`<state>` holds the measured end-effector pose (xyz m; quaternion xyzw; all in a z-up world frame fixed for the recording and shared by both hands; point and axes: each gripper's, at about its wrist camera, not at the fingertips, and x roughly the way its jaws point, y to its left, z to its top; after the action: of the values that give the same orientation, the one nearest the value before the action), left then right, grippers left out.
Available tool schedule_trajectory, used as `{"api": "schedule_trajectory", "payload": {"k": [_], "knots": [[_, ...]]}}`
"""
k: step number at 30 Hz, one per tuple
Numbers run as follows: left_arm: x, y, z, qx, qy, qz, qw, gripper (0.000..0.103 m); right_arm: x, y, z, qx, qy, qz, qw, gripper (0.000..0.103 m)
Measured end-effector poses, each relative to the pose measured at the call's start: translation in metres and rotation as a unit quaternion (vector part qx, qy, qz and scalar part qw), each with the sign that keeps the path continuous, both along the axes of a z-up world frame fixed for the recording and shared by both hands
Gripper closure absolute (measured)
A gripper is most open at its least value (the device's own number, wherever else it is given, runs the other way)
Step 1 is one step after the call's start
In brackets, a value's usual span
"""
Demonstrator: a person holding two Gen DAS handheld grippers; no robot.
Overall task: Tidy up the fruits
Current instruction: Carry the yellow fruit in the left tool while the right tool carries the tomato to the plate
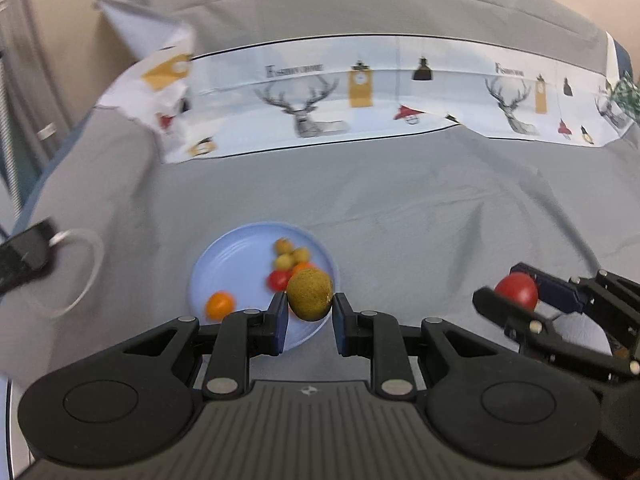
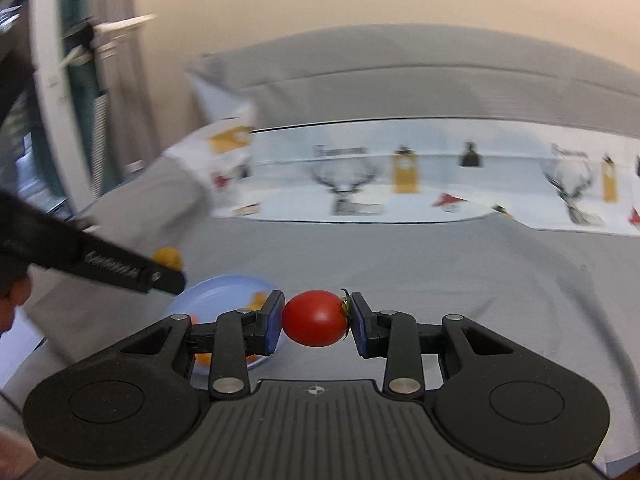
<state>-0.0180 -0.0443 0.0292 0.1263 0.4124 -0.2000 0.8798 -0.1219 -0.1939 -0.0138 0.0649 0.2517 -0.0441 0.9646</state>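
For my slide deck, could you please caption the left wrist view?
Left hand-held gripper holds a kiwi above the blue plate of small fruits.

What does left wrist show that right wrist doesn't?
Left wrist only: kiwi clamped in the left tongs, small yellow fruits and a whole orange fruit on the plate. Right wrist only: the tomato's green stem end against a pad. Both: blue plate, red tomato in the right tongs, grey cloth, deer-print sheet.

Plate (image 1: 208,276) on cloth (image 1: 400,208), fruits (image 1: 290,258) in plate, kiwi (image 1: 310,294) over plate's rim
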Motion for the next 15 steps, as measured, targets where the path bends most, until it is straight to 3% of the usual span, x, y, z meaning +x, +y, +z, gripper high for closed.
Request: {"api": "schedule_trajectory", "payload": {"k": [7,15], "knots": [[-0.038,0.055,-0.001,-0.019,-0.005,0.048,0.9987,0.077,-0.032,0.064,0.009,-0.036,0.009,0.073,0.997,0.066],[-0.059,0.082,0.001,-0.045,-0.007,0.07,0.9965,0.077,-0.046,0.08,0.018,-0.037,0.013,0.068,0.997,0.066]]}}
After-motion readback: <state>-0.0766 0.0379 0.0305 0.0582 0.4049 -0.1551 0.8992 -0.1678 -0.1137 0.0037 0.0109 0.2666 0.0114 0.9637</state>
